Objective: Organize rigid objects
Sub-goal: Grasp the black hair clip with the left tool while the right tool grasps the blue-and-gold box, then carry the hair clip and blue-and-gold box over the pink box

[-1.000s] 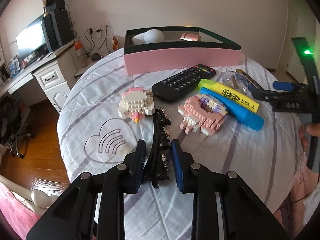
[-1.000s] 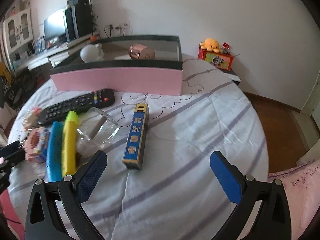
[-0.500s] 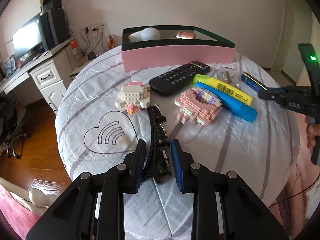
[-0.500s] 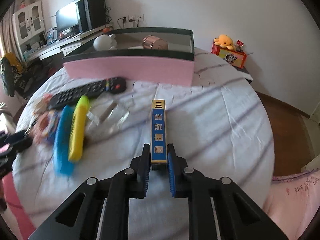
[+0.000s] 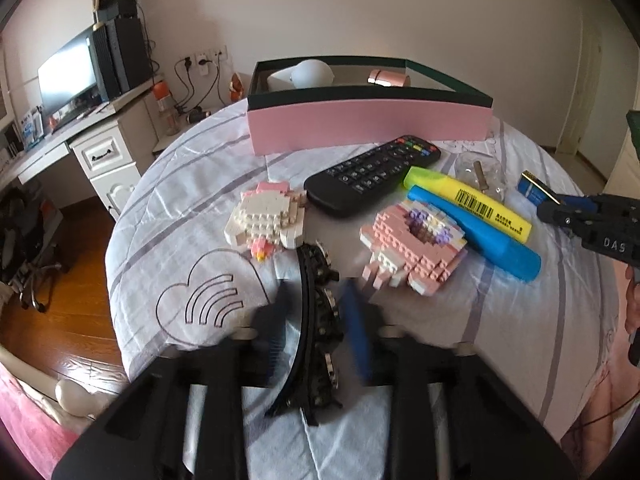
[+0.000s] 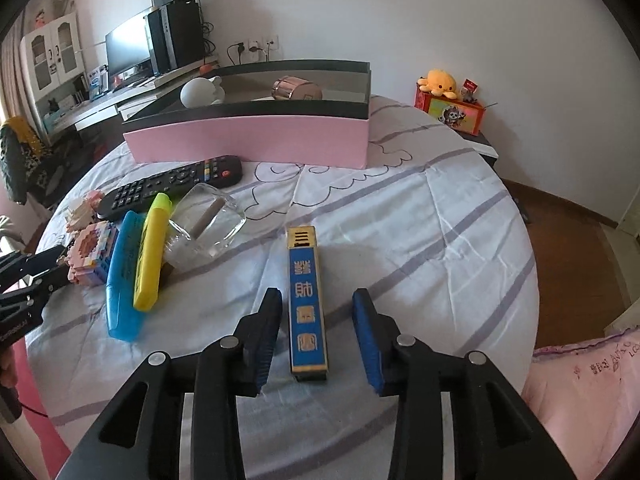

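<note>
My left gripper [image 5: 316, 292] is low over the bed, shut on a black hair clip [image 5: 320, 360] that runs lengthwise between its blurred fingers. My right gripper [image 6: 317, 296] straddles a long blue and gold box [image 6: 305, 280]; its jaws are opening, with a gap on each side of the box, which lies flat on the sheet. A pink box with a dark rim [image 5: 368, 128] stands at the far side and holds a white rounded object [image 6: 200, 92] and a rose-gold cylinder [image 6: 296, 88].
Between the grippers lie a black remote [image 5: 372, 172], a yellow highlighter [image 5: 468, 200], a blue one [image 5: 476, 236], a white brick figure [image 5: 264, 216], a pink brick figure [image 5: 412, 240] and a glass ashtray [image 6: 204, 224]. A desk with a monitor [image 5: 68, 76] stands left.
The right gripper closed on the blue box half a second ago and its jaws have since come apart off it. The left fingers have drawn in slightly on the hair clip.
</note>
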Tool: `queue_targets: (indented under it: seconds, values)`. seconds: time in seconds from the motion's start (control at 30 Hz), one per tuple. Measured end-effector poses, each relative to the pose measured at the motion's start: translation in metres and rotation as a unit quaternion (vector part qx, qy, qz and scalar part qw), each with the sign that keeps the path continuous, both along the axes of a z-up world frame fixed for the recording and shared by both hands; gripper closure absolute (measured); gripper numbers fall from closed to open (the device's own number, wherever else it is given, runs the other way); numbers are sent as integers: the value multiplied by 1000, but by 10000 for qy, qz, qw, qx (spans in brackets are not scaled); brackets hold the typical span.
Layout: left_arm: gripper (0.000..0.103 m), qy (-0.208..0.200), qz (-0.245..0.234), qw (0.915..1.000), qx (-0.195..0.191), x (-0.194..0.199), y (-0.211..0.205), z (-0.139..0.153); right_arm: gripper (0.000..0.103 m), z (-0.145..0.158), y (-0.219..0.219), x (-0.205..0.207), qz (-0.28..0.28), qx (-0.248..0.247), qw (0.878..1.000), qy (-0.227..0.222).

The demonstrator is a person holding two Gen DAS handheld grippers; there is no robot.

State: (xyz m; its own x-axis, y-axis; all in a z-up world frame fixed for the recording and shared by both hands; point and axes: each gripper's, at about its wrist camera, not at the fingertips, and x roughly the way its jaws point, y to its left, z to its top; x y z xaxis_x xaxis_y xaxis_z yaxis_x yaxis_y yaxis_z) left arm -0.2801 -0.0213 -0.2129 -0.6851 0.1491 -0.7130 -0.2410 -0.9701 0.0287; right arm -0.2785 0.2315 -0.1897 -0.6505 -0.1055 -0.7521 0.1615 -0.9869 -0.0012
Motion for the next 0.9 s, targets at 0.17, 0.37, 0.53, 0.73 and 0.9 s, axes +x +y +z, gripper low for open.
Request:
queue_targets:
  seconds: [0.17,0.37,0.53,0.73,0.9]
  values:
    - [85,-29,-133,9995,276,6,-5,6,88,6,-2,5,82,-76,9999,66]
    - [85,75,-201,9991,361,17,-8,19,88,24,3,16,185,-553,9980,231]
    - [85,326,-207,9988,290,28,-9,41,88,46,4,27,217,-659,9963,504]
    - [85,752,-160,9970,78,35,-7,73,87,77,1,37,334,-751,9931,840]
    - [85,1123,-49,9937,-13,38,-7,103,87,98,-1,42,408,-771,9903,1081]
